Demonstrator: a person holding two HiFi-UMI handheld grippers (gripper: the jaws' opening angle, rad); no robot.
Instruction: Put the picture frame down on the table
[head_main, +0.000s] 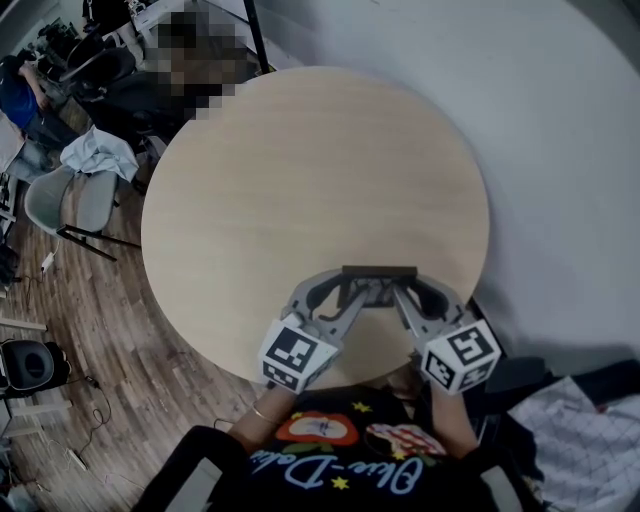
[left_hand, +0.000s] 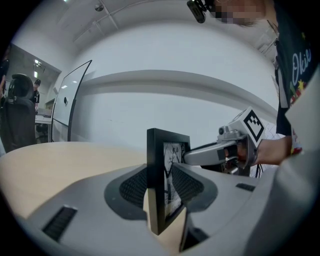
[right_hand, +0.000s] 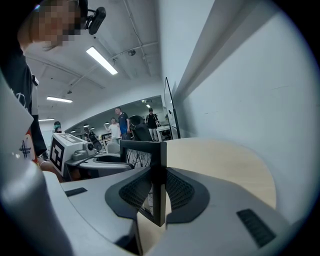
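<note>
Item: black picture frame (head_main: 379, 271), upright, above the near edge of the round wooden counter (head_main: 300, 180). Whether its lower edge touches the counter cannot be told.

Left gripper (head_main: 350, 292): at the counter's near edge, jaws clamped on the frame's left end.

Right gripper (head_main: 408, 292): at the counter's near edge, jaws clamped on the frame's right end.

Grey chair (head_main: 72, 203): on the wood floor, left of the counter.
</note>
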